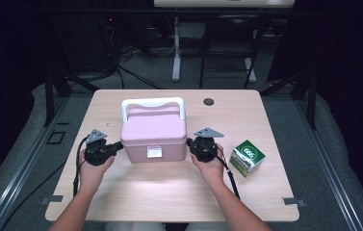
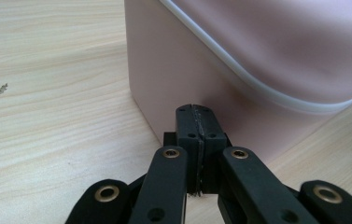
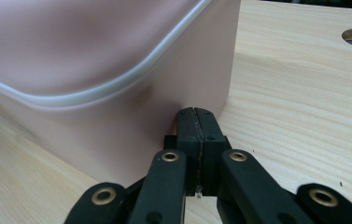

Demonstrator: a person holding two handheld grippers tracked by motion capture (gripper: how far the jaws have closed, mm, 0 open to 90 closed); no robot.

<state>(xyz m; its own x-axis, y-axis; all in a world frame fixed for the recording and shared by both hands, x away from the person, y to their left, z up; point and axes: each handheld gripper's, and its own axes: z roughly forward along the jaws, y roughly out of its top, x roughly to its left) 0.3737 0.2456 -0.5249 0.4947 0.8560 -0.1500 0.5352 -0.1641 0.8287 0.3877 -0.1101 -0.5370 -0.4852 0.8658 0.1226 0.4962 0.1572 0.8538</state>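
A pink plastic box (image 1: 154, 133) with a white handle (image 1: 153, 103) and a white front latch (image 1: 154, 152) stands mid-table, lid down. My left gripper (image 1: 120, 144) is shut, its tips against the box's left side wall (image 2: 173, 70). On the opposite side, my right gripper (image 1: 188, 142) is shut too, tips pressed to the right wall (image 3: 183, 70). In the left gripper view the closed jaws of the left gripper (image 2: 196, 112) meet the pink wall low down; in the right gripper view those of the right gripper (image 3: 195, 113) do likewise. Nothing is held between either pair.
A small green and white carton (image 1: 247, 158) stands right of my right hand. A round cable hole (image 1: 209, 102) sits in the wooden table (image 1: 169, 192) behind the box. Dark floor, desk legs and cables lie beyond the far edge.
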